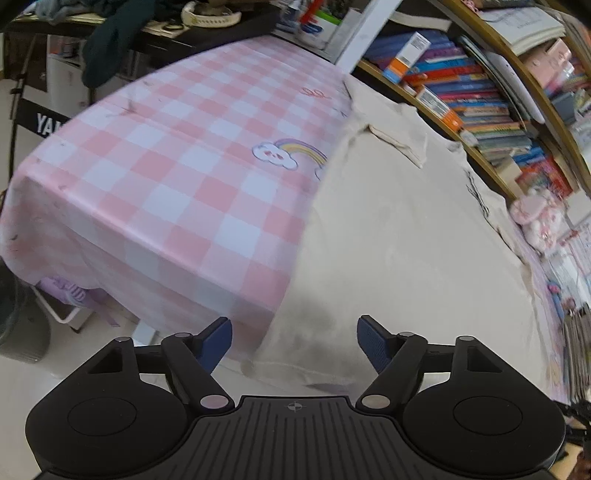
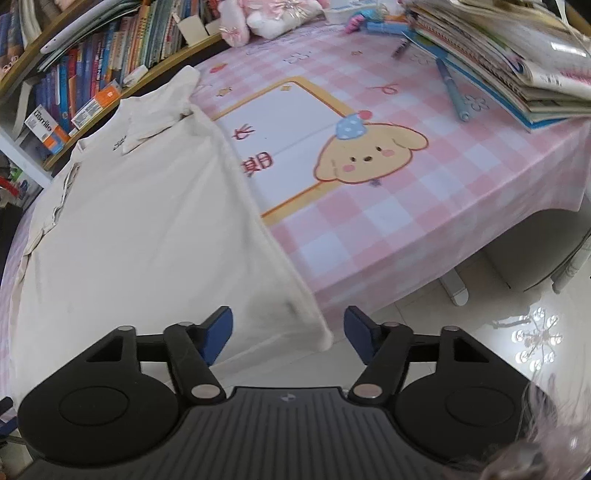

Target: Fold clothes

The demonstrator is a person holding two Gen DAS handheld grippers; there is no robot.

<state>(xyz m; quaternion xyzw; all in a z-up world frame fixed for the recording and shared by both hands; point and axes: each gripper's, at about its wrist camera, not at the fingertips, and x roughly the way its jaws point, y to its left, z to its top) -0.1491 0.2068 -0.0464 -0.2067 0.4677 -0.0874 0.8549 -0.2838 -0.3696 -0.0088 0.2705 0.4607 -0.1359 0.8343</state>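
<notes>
A cream polo shirt (image 1: 388, 229) is laid flat on the worktop (image 1: 166, 177), collar toward the far side and hem at the near edge. The hem is seen to hang slightly over that near edge. In the right wrist view the shirt (image 2: 140, 221) is seen with 1 short sleeve (image 2: 181, 92) extended toward the far side and the collar (image 2: 147, 125) folded down; a small dark mark is visible beside the collar. Grey smudges are visible on the fabric near the hem.

The left gripper (image 1: 294, 341) is held just short of the hem, at the left near corner of the shirt. Its 2 blue-padded fingers (image 1: 216, 341) are spread wide, and nothing is held between them. The right gripper (image 2: 288, 338) is positioned at the right near corner of the shirt, likewise with its fingers (image 2: 218, 332) spread apart and empty. The hem corner is seen between the 2 fingers but is not pinched.

The worktop is covered by a pink-and-white checked cloth (image 2: 388, 229). A cartoon puppy print (image 2: 369, 151) is located to the right of the shirt, and a rainbow-and-cloud print (image 1: 288, 151) to the left. A stack of books and papers (image 2: 498, 55) is placed at the far right corner, with a blue pen (image 2: 452, 90) beside it. A bookshelf (image 1: 461, 85) filled with books is situated along the far side, and a pink plush toy (image 2: 236, 22) is seen at its right end.
</notes>
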